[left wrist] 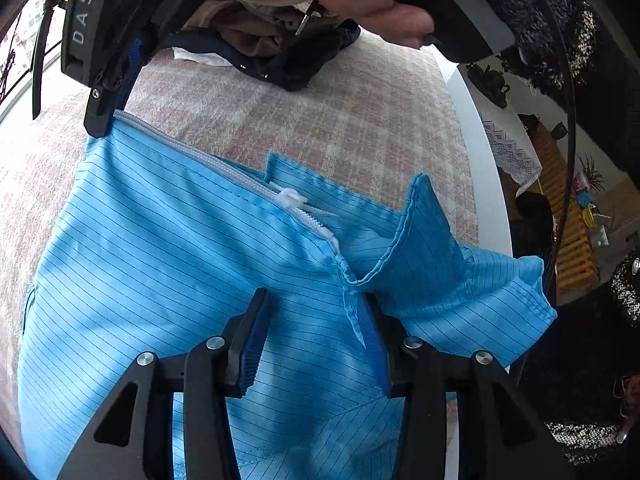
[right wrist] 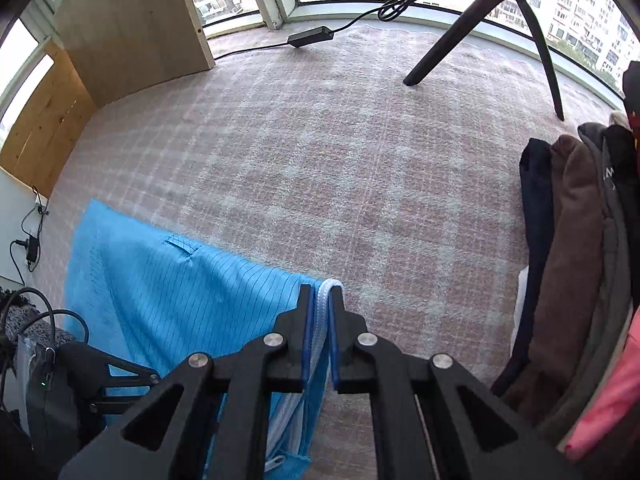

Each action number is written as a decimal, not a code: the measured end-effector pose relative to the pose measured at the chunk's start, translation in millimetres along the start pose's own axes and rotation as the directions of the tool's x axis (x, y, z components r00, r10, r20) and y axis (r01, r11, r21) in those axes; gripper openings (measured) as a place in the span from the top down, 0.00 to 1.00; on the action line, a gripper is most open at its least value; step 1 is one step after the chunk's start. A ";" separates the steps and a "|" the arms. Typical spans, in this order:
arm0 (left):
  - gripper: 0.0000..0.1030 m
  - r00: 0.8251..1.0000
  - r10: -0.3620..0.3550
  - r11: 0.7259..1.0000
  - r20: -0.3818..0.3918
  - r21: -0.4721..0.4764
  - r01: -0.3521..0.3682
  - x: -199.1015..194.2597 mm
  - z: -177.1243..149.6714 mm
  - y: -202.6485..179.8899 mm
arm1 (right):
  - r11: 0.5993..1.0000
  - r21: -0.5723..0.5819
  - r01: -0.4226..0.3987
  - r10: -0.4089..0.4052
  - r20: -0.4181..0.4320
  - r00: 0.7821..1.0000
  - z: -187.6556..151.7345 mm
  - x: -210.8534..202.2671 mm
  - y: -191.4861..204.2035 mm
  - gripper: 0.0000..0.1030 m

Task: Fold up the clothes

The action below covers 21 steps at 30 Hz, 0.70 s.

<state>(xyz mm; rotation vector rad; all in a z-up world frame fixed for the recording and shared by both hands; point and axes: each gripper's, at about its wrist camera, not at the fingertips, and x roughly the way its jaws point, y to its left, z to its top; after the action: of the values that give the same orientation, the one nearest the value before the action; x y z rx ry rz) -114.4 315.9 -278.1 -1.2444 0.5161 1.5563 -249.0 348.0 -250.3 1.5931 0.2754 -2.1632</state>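
A blue pinstriped garment with a white zipper lies on the pink checked cloth. My left gripper is open, its fingers resting on the fabric just below the collar. My right gripper is shut on the garment's zipper edge; it also shows in the left wrist view, pinching the far end of the zipper. The garment spreads left of the right gripper.
A pile of dark and brown clothes lies at the far side and shows at the right in the right wrist view. A tripod, a power adapter and a wooden panel stand by the windows. The table's white edge is at the right.
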 end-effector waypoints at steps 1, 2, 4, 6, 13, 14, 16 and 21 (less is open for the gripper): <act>0.51 1.000 -0.001 1.000 -0.001 0.010 0.001 1.8 1.7 -2.1 | 0.999 -0.028 0.032 -0.033 -0.031 0.999 -0.9 7.4 3.1 0.92; 0.50 1.000 -0.002 1.000 -0.003 0.015 0.002 3.6 3.1 -2.9 | 0.997 -0.052 0.061 -0.064 -0.062 0.996 -2.2 15.3 5.8 0.91; 0.50 1.000 -0.014 1.000 -0.009 -0.006 0.014 1.3 0.5 -3.7 | 0.996 -0.042 0.076 -0.079 -0.078 0.994 -3.9 12.8 5.7 0.88; 0.59 0.999 -0.031 0.998 -0.011 -0.054 0.030 -10.1 -1.2 1.1 | 0.999 0.036 0.041 -0.039 -0.040 0.998 -4.9 -10.6 -0.7 0.84; 0.58 0.970 0.209 0.937 0.127 -0.311 -0.161 -107.9 -65.4 47.8 | 0.973 0.098 -0.211 0.196 0.144 0.970 -47.0 -86.0 32.6 0.73; 0.58 0.962 0.245 0.907 0.123 -0.378 -0.183 -118.0 -82.8 62.0 | 0.972 0.072 -0.225 0.215 0.126 0.968 -52.8 -77.3 45.0 0.72; 0.58 0.947 0.306 0.839 0.095 -0.497 -0.221 -124.0 -114.9 88.8 | 0.987 0.019 -0.161 0.160 0.048 0.986 -63.1 -45.2 65.2 0.70; 0.71 0.934 0.353 0.783 0.048 -0.561 -0.267 -127.1 -158.1 100.8 | 0.999 0.025 -0.047 0.049 -0.090 0.995 -78.9 4.0 51.2 0.76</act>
<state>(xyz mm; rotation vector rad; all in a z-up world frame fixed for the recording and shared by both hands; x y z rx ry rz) -141.8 92.9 -249.1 -1.5005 0.1745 2.1676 -159.0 334.0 -274.1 1.6962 0.2384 -2.0684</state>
